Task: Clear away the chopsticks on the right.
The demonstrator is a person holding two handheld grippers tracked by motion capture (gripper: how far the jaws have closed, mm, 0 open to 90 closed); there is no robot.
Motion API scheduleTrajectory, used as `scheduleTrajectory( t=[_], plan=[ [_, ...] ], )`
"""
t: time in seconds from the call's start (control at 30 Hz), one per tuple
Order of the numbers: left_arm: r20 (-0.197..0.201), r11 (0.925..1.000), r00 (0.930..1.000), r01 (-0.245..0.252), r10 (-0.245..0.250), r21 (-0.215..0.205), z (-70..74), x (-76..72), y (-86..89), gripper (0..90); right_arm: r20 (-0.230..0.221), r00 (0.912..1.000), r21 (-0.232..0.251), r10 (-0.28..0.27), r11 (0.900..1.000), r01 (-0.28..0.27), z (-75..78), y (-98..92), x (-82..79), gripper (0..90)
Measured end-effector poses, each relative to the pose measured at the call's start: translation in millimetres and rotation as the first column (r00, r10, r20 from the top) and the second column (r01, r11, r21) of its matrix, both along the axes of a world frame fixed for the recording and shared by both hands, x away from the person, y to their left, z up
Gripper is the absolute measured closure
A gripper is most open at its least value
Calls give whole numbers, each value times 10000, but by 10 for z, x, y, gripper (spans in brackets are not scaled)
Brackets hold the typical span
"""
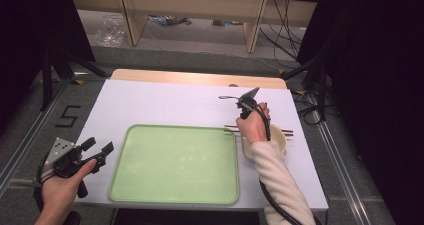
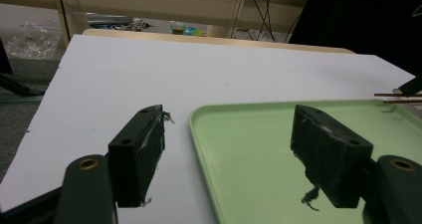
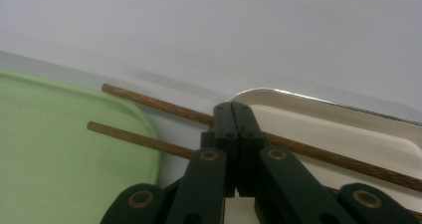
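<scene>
Two brown chopsticks (image 1: 287,132) lie side by side across a white bowl (image 1: 280,141), their ends reaching over the right rim of a light green tray (image 1: 175,165). My right gripper (image 1: 238,129) points down at them, and its jaws are pressed flat together right over the chopsticks (image 3: 149,100). Whether a stick is pinched is hidden. The bowl (image 3: 323,129) and the tray (image 3: 59,149) lie on either side of the right gripper (image 3: 233,108). My left gripper (image 1: 98,146) is open beside the tray's left edge. The left gripper (image 2: 229,144) holds nothing, with the tray (image 2: 259,134) ahead of it.
The tray and bowl rest on a white board (image 1: 165,102) covering a small wooden table. Dark stands and cables crowd the floor to the right and the left. Shelving legs stand behind the table. The board's far half is bare.
</scene>
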State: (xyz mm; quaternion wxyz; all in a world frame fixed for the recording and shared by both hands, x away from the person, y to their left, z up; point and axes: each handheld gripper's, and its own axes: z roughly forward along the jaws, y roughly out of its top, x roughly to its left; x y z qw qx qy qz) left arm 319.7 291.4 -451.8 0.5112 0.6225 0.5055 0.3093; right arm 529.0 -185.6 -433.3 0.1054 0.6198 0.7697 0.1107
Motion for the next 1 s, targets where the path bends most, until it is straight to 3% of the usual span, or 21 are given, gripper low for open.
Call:
scheduleTrajectory(
  t=[0.47, 0.5, 0.53, 0.6, 0.63, 0.7, 0.73, 0.77, 0.8, 0.87, 0.9, 0.97, 1.0],
  plan=[
    [-10, 10000, 10000, -4, 4, -32, 0, -1, -3, 293, 129, 9998, 96, -165, 9998, 164, -5, 3, -2, 900],
    [-15, 10000, 10000, -15, 15, -54, 0, -2, -3, 293, 127, 9999, -62, -38, 10000, 39, 0, -6, 2, 900],
    [-22, 10000, 10000, -23, 23, -59, 0, -2, -3, 293, 87, 9999, 225, 55, 9997, -56, -1, -20, 5, 900],
    [-29, 10000, 10000, -27, 27, -77, 0, -3, -4, 293, 198, 9998, 83, -47, 10000, 46, 8, -11, -4, 900],
    [-33, 10000, 10000, -29, 29, -87, -1, -2, -4, 293, 341, 9991, 31, 248, 9997, -250, 22, -25, 0, 900],
    [-4, 10000, 10000, 25, -25, 81, 0, 2, 8, 293, 408, 9992, 140, 7, 9999, -12, 71, 1, -20, 900],
    [-69, 9999, 10000, -14, 13, -103, -2, -3, -5, 293, 495, 9980, 46, 383, 9992, -386, 104, 0, -24, 878],
    [-38, 9999, 10000, -37, 36, -118, 0, -4, -5, 293, 874, 9925, -129, 853, 9963, -845, 96, -15, -16, 867],
    [-38, 9999, 10000, -37, 36, -118, 0, -4, -5, 293, 874, 9925, -129, 853, 9963, -845, 96, -15, -16, 867],
    [-85, 9997, 9999, -79, 77, -217, -1, -9, -9, 293, 1131, 9839, -369, 1386, 9901, -1352, 138, 27, -39, 809],
    [-68, 9998, 10000, -72, 70, -175, -2, -7, -4, 292, 1205, 9778, -567, 1714, 9846, -1656, 166, 38, -47, 789],
    [-61, 9999, 10000, -63, 62, -144, -2, -5, -1, 293, 1566, 9509, -1119, 2671, 9613, -2516, 223, 70, -68, 738],
    [-61, 9999, 10000, -63, 62, -144, -2, -5, -1, 293, 1566, 9509, -1119, 2671, 9613, -2516, 223, 70, -68, 738]
  ],
)
